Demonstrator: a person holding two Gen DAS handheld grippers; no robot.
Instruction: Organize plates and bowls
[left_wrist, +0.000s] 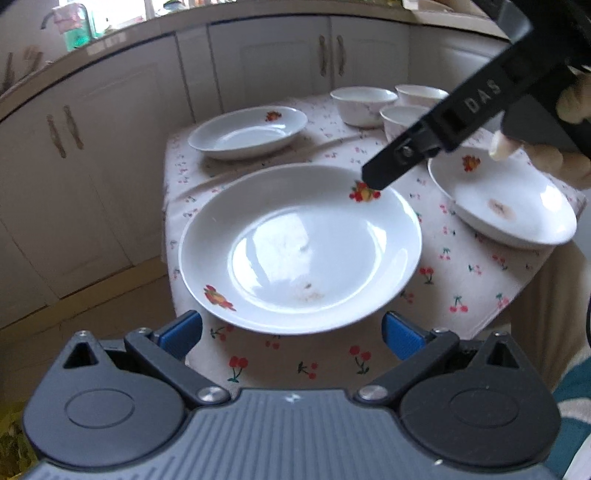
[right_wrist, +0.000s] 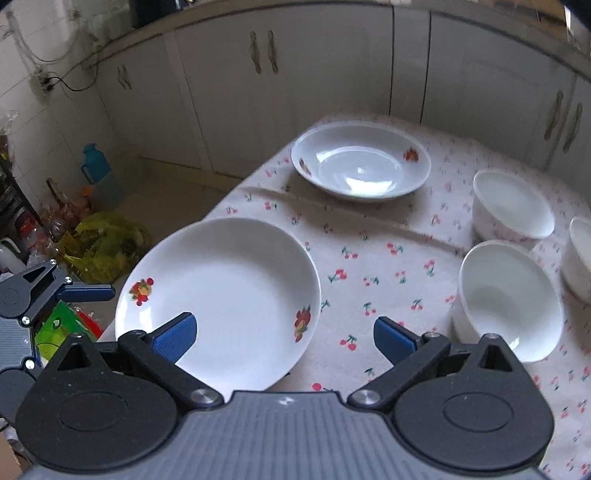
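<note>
Cream cabinet doors (right_wrist: 229, 96) with curved handles (right_wrist: 263, 51) are lining the wall under a curving countertop (left_wrist: 110, 48). Daylight is coming through a window (left_wrist: 147, 9) above. The table is wearing a cherry-print cloth (right_wrist: 380, 258). A yellow plastic bag (right_wrist: 103, 243) and a blue jug (right_wrist: 98, 170) are sitting on the beige floor (right_wrist: 173, 199)

The left hand-held gripper (left_wrist: 291, 328) stands open, its two blue-padded fingers (left_wrist: 183, 332) spread wide apart and holding nothing. The right hand-held gripper (right_wrist: 284, 336) is likewise open, blue pads (right_wrist: 393, 339) far apart, nothing between them. In the left wrist view the right one reaches in from the upper right, a person's hand (left_wrist: 554, 147) wrapped around its black body.
</note>
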